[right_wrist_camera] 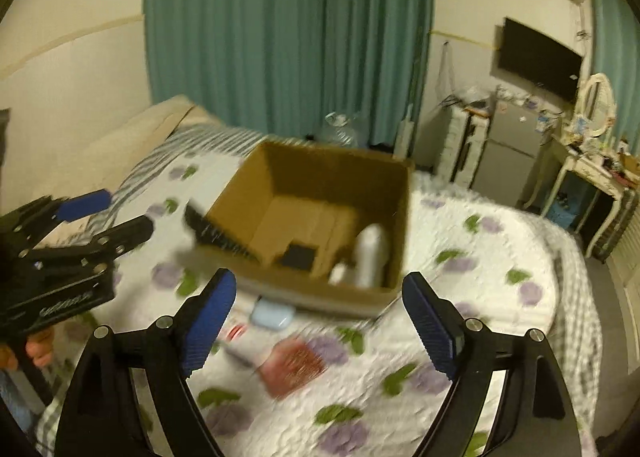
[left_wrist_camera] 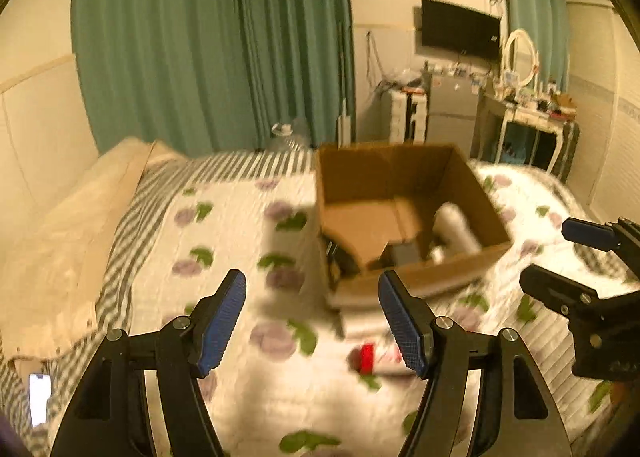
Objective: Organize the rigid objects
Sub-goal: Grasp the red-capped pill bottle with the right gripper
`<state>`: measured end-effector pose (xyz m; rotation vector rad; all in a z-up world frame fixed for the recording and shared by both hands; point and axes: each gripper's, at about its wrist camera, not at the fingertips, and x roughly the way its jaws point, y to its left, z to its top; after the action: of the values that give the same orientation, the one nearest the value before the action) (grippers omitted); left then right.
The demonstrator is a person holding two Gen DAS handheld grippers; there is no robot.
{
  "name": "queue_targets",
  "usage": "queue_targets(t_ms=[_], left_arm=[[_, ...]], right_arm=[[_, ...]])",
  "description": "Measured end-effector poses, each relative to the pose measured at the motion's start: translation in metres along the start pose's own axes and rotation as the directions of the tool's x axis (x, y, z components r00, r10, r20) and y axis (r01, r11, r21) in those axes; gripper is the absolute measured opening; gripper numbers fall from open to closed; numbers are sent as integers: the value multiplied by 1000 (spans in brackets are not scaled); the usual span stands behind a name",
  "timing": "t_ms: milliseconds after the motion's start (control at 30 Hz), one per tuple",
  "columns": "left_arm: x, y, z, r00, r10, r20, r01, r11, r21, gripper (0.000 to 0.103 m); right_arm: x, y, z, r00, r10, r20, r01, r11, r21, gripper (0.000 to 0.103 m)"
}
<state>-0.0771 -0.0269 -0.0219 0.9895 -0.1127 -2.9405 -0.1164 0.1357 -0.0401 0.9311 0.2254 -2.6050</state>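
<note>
From the left wrist view, my left hand-held gripper (left_wrist_camera: 312,321) stands spread with nothing between its blue pads, over the quilted bed (left_wrist_camera: 240,241); the cardboard box (left_wrist_camera: 404,213) sits just ahead and to the right, its near rim close beyond the right finger; inside it lies a white bottle (left_wrist_camera: 456,227) against the right wall, with dark items I cannot make out; a small red-capped object (left_wrist_camera: 368,357) lies on the quilt near the right finger, blurred; the quilt to the left of the box lies open as far as the striped edge and the beige pillow (left_wrist_camera: 80,225); the right hand-held gripper (left_wrist_camera: 560,257) shows at the right edge, jaws apart.

From the right wrist view, my right hand-held gripper (right_wrist_camera: 318,321) is spread and holds nothing; the box (right_wrist_camera: 320,177) stands just ahead, a black brush (right_wrist_camera: 216,233) leaning at its left corner; a pale blue case (right_wrist_camera: 272,315) touches the near wall; a reddish flat object (right_wrist_camera: 294,367) lies on the quilt between the fingers; green curtains (right_wrist_camera: 288,29) and a cluttered dresser (right_wrist_camera: 592,169) stand beyond.
</note>
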Motion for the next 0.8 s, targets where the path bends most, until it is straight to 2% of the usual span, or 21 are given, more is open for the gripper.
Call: queue_targets(t_ms=[200,433,567,667,733,800], left_arm=[[27,8,-44,996,18,-90,-17,1000,15,71],[55,20,-67,982,59,-178,-56,998,22,71],[62,32,-68,979,60,-197,-65,998,-18,71],[66,38,-68,977,47,-209,-58,997,-47,71],[68,39,-69,976,41,-214,-52,997,-49,71],[69,38,-69,976,37,-217,-47,998,-43,71]], right_arm=[[45,30,-25,992,44,-117,-52,996,-73,85],[101,63,-47,968,73,-239,-125,971,-206,85],[125,75,-46,957,93,-274,-164,954,-250,76],[141,82,-50,947,87,-310,-177,945,-275,64],[148,86,-55,947,56,-315,-158,939,-306,63],[150,86,-55,946,66,-316,-168,936,-309,59]])
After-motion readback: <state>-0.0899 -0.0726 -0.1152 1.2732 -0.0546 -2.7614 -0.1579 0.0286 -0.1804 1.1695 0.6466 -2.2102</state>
